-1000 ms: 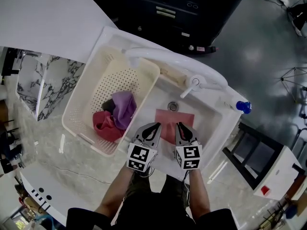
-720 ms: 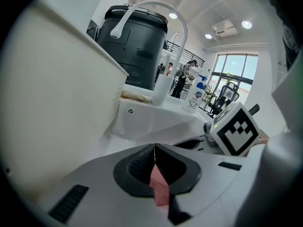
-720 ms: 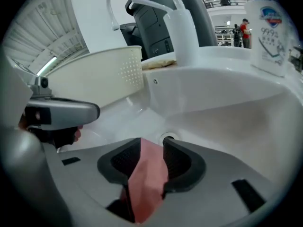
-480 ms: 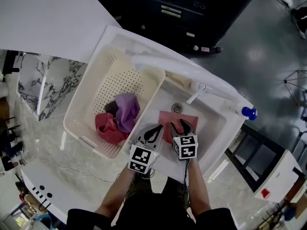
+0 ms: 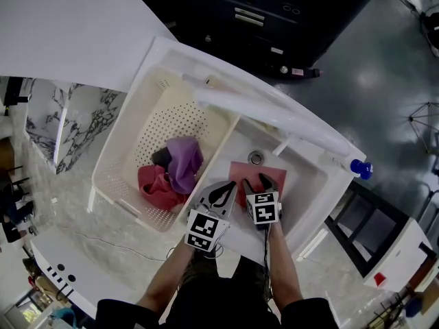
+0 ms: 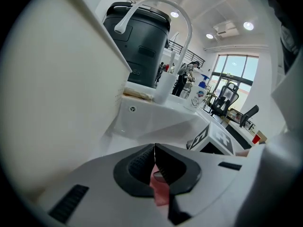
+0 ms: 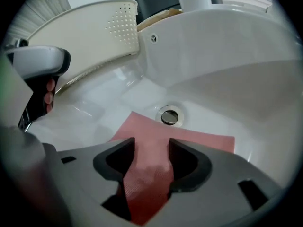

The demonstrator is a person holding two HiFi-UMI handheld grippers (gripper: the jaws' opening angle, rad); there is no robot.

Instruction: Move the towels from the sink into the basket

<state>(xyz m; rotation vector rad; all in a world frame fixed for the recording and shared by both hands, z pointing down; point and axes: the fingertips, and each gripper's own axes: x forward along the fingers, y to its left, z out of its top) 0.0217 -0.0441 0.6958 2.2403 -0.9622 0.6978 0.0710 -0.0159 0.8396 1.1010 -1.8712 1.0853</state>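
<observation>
Down on the sink (image 5: 310,178) floor, the flat pink towel (image 5: 274,174) lies between the right tongs' (image 5: 257,182) jaws, which have just been opening wide, while the nearby left tongs (image 5: 225,192) sit clenched, empty.

In the head view the right gripper (image 5: 259,181) covers the near part of the pink towel (image 5: 239,172) in the sink (image 5: 305,177). In the basket (image 5: 164,122), a dark cloth (image 5: 162,157) (only a corner shows) lies under the purple towel (image 5: 184,163).
</observation>
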